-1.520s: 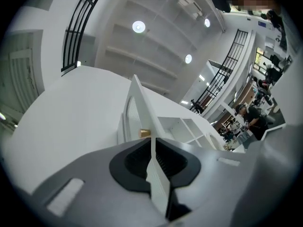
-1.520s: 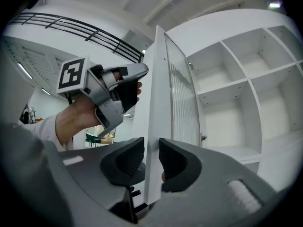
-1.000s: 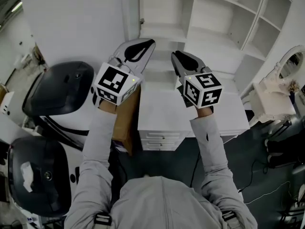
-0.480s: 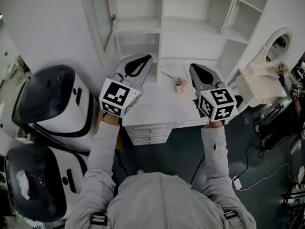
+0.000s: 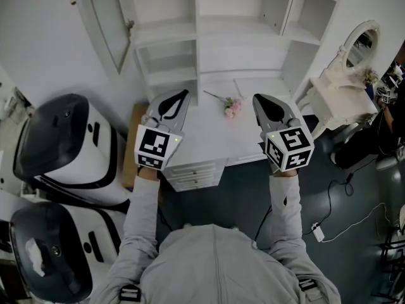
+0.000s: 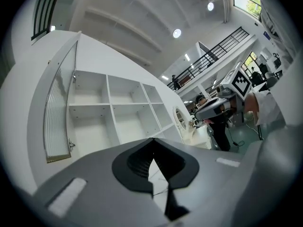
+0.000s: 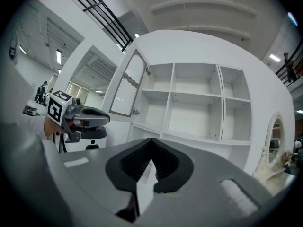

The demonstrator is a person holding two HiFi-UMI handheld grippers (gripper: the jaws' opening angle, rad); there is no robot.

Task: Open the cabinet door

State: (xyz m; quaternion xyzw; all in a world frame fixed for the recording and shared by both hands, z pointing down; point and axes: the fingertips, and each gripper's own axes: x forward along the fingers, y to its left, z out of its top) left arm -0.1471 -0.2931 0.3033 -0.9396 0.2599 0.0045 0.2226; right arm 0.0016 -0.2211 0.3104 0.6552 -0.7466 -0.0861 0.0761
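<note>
Up at the far left, the cabinet door [image 5: 101, 21] stands wide open, swung out from the left side of the white shelf unit [image 5: 234, 40]. Both grippers hang over the bench [image 5: 202, 141], well apart from that door. Left gripper [image 5: 183, 95] has its jaws pressed together, empty, and same deal with the right gripper [image 5: 258, 100]. Little pink flower sprig [image 5: 231, 107] lies on the bench between them, closer to the right one.
</note>
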